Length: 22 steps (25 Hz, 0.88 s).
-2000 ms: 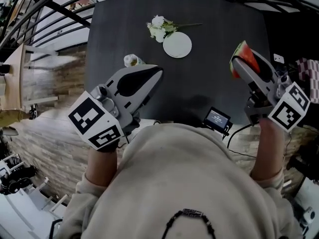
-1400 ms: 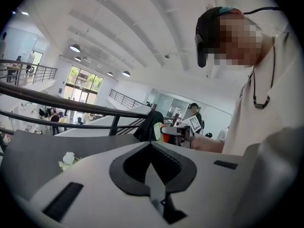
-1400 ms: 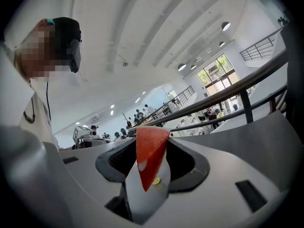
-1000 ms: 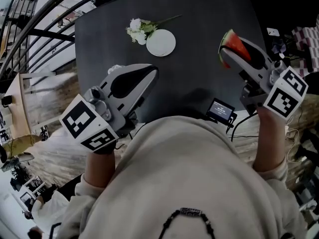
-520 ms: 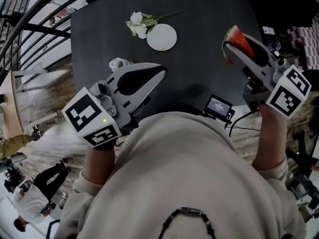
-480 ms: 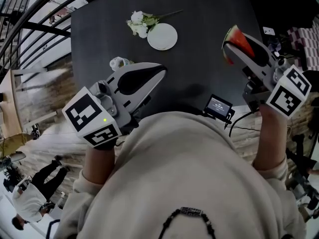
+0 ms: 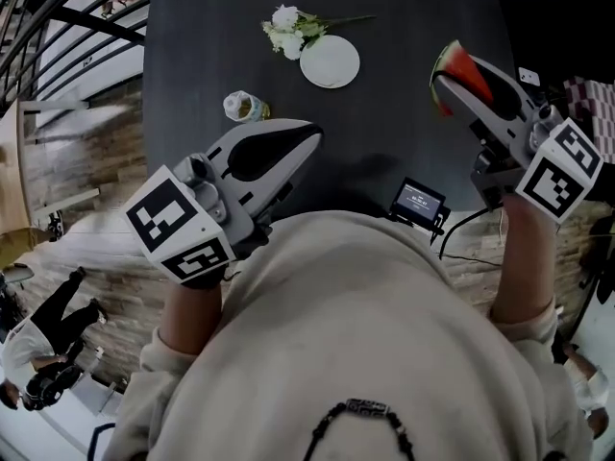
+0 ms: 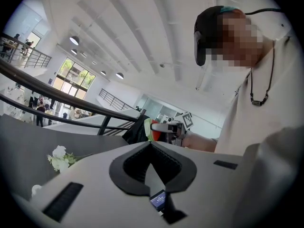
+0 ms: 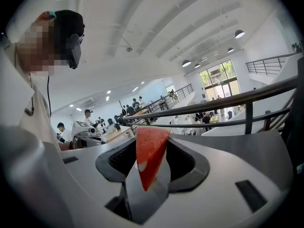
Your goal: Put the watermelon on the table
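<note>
My right gripper holds a red watermelon slice with a green rind, shut on it, above the right side of the dark table. In the right gripper view the watermelon slice stands upright between the jaws, point down. My left gripper hovers over the table's near left part with its jaws shut and nothing in them. In the left gripper view its jaws meet at the tip of the left gripper, and beyond it the watermelon slice shows in the other gripper.
On the table lie a white plate, a bunch of white flowers and a small jar. A small screen device with a cable sits at the near edge. Black railings run along the left. People stand below.
Both grippers have moved a little forward and up over the table. The slice stays gripped in the right gripper. The jar now shows fully to the left of the left gripper.
</note>
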Each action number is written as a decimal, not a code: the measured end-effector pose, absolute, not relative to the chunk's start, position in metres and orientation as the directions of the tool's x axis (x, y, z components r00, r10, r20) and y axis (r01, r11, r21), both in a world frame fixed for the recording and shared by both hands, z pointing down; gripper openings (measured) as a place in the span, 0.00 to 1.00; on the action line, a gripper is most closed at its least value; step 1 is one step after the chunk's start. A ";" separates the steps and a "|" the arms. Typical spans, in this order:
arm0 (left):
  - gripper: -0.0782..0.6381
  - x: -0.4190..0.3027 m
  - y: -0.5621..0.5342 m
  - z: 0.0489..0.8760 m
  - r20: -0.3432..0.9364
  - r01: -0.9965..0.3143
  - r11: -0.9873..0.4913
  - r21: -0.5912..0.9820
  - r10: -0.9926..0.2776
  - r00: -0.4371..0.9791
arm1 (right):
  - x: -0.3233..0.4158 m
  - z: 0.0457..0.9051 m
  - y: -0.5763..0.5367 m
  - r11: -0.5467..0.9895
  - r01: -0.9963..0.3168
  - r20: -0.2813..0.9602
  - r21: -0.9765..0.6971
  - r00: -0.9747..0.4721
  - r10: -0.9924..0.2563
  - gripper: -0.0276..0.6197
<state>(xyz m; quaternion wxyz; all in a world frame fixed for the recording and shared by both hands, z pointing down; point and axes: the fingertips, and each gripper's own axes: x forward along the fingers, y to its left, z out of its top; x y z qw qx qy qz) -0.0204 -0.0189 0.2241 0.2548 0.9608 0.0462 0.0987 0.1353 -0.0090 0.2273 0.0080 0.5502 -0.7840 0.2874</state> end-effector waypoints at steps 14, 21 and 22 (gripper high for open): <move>0.11 -0.049 -0.028 0.238 0.164 -0.059 -0.846 0.530 0.034 0.986 | 0.114 0.243 -0.038 0.299 -0.854 0.376 -0.425 -0.467 -0.800 0.36; 0.11 -0.060 -0.029 0.248 0.169 -0.096 -0.836 0.540 -0.005 0.986 | 0.104 0.258 -0.048 0.327 -0.850 0.407 -0.414 -0.494 -0.768 0.36; 0.11 -0.061 -0.028 0.247 0.170 -0.102 -0.835 0.541 -0.011 0.985 | 0.103 0.258 -0.048 0.331 -0.849 0.410 -0.412 -0.498 -0.764 0.36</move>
